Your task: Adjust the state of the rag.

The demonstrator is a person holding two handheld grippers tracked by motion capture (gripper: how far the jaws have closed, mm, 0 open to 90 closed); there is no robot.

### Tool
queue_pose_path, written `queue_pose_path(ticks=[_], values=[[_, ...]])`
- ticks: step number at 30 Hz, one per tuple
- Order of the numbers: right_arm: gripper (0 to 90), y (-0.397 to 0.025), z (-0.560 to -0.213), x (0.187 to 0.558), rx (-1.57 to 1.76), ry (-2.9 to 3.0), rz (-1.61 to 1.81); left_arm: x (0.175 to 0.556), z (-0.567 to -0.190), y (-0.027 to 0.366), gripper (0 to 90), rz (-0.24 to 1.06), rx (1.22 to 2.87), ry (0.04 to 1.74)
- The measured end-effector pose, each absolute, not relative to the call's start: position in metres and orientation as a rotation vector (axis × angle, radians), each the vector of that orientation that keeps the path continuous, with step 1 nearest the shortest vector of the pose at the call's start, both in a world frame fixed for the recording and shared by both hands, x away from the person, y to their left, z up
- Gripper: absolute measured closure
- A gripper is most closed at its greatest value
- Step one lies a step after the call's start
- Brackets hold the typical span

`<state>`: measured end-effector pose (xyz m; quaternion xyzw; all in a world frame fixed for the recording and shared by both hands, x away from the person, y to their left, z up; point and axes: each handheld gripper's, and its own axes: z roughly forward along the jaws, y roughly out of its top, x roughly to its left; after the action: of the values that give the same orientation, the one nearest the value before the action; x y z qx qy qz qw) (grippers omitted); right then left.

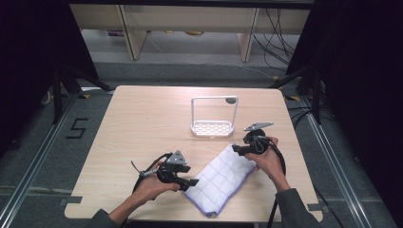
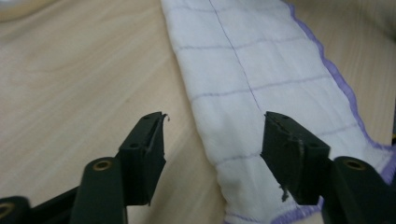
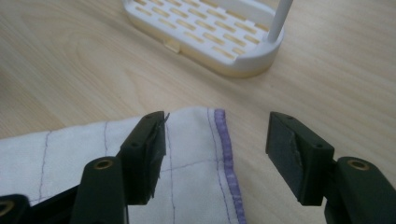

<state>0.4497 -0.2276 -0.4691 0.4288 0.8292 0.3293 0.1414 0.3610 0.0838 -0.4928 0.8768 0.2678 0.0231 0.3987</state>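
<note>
**A:** From the high view, where did you have things?

**B:** You had the folded white cloth (image 1: 222, 179) lying slantwise on the near right part of the table (image 1: 142, 118), its far end just in front of the white rack (image 1: 213, 127). Your left gripper (image 1: 190, 182) sat at the cloth's near left edge, and your right gripper (image 1: 237, 149) was at the cloth's far corner.

**A:** And the left gripper view?

**B:** Your left gripper (image 2: 212, 140) stood wide apart, grasping nothing. One jaw was over bare wood, the other over the cloth (image 2: 261, 70), so the folded edge ran between them. Whether a jaw touched the fabric, I couldn't tell.

**A:** The right gripper view?

**B:** Your right gripper (image 3: 217, 135) was likewise spread wide and clamped on nothing. The cloth's purple-stitched end (image 3: 226, 154) lay between the jaws: one jaw was over the cloth (image 3: 70, 154), the other over bare table. The rack (image 3: 205, 32) stood near, just beyond the cloth, and apart from it.
</note>
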Motion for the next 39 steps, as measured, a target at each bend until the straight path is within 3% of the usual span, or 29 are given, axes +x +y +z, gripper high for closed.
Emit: queue_pose_path(ticks=[2,3,7,9,10,11,19,24,28,32,34,39], values=[[43.1,-0.227,-0.472,0.448,1.269,2.423,0.911,0.353,-0.494,0.085,45.5,0.039,2.252,0.656],[48.9,-0.226,-0.475,0.448,1.291,2.449,0.883,0.345,-0.496,0.086,52.6,0.036,2.258,0.629],[57.4,-0.221,-0.487,0.453,1.247,2.465,0.865,0.339,-0.501,0.086,61.2,0.034,2.291,0.58],[68.5,-0.215,-0.495,0.459,1.206,2.507,0.842,0.334,-0.505,0.087,71.4,0.04,2.298,0.556],[68.5,-0.215,-0.495,0.459,1.206,2.507,0.842,0.334,-0.505,0.087,73.5,0.04,2.298,0.556],[73.6,-0.209,-0.494,0.461,1.163,2.52,0.858,0.332,-0.505,0.086,74.1,0.048,2.299,0.552],[75.4,-0.173,-0.495,0.474,1.005,2.57,0.858,0.3,-0.504,0.071,75.3,0.057,2.305,0.457],[73.0,-0.139,-0.494,0.484,0.911,2.633,0.832,0.291,-0.506,0.057,70.8,0.031,2.284,0.446],[52.4,-0.129,-0.49,0.485,0.95,2.595,0.854,0.29,-0.504,0.057,57.1,0.044,2.305,0.411],[41.4,-0.148,-0.469,0.478,1.055,2.509,0.946,0.301,-0.49,0.066,41.0,0.012,2.221,0.453],[40.3,-0.163,-0.46,0.476,1.067,2.448,1.025,0.311,-0.483,0.07,35.4,0.014,2.171,0.479],[39.3,-0.203,-0.453,0.471,1.15,2.411,1.001,0.346,-0.472,0.081,33.3,0.124,2.106,0.597]])
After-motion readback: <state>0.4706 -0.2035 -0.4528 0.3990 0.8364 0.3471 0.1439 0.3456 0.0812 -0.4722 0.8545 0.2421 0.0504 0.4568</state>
